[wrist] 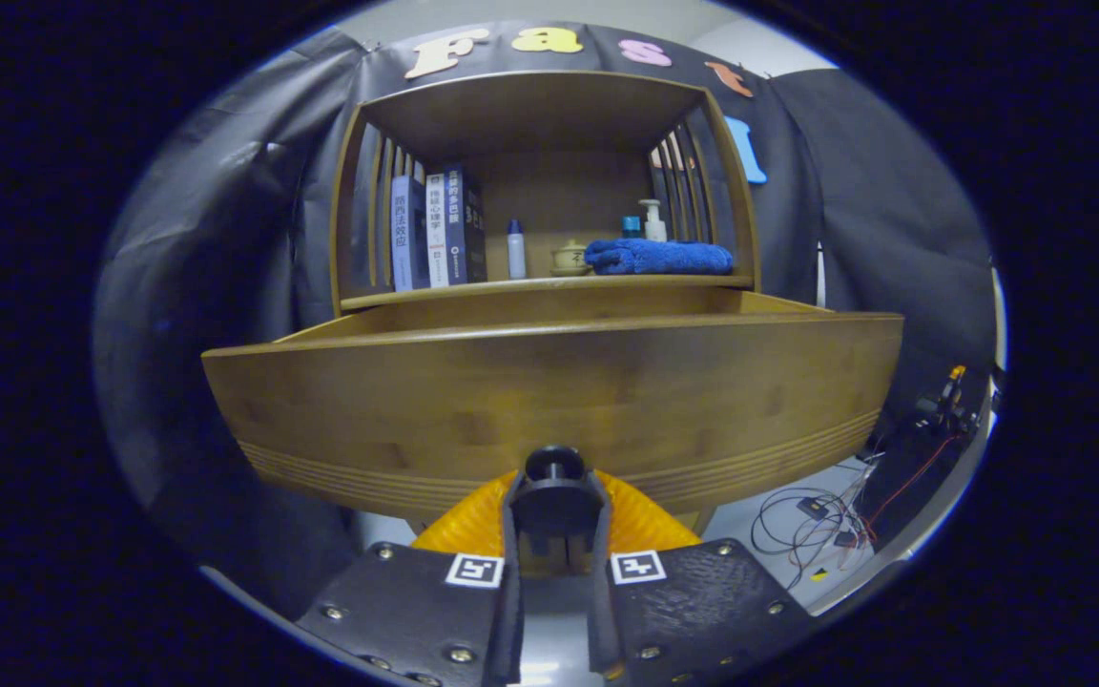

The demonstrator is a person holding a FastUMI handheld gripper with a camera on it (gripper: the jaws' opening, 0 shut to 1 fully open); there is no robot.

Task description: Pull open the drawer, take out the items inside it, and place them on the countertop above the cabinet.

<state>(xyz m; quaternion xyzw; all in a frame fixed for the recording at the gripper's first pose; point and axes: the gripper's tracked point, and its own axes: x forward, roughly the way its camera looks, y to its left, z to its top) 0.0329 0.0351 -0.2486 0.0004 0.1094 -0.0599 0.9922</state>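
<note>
Gripper clamped on the knob of the pulled-out drawer.

The gripper (554, 496) has both fingers pressed close against the dark round knob (554, 465) at the lower middle of the wooden drawer (549, 401) front, with only a narrow slot left between them. The drawer stands drawn out toward the near side from the cabinet (549, 172); its inside is hidden behind the tall front panel. Above and farther back lies the countertop (549, 283), an open shelf with slatted sides. On it, at the left, several books (435, 234) stand upright, a small white bottle (516, 250) is just right of them, a small lidded jar (570, 258) near the middle, and a folded blue towel (659, 257) at the right with a pump bottle (652, 221) behind it. Loose cables (812, 520) lie on the floor at the near right.
</note>
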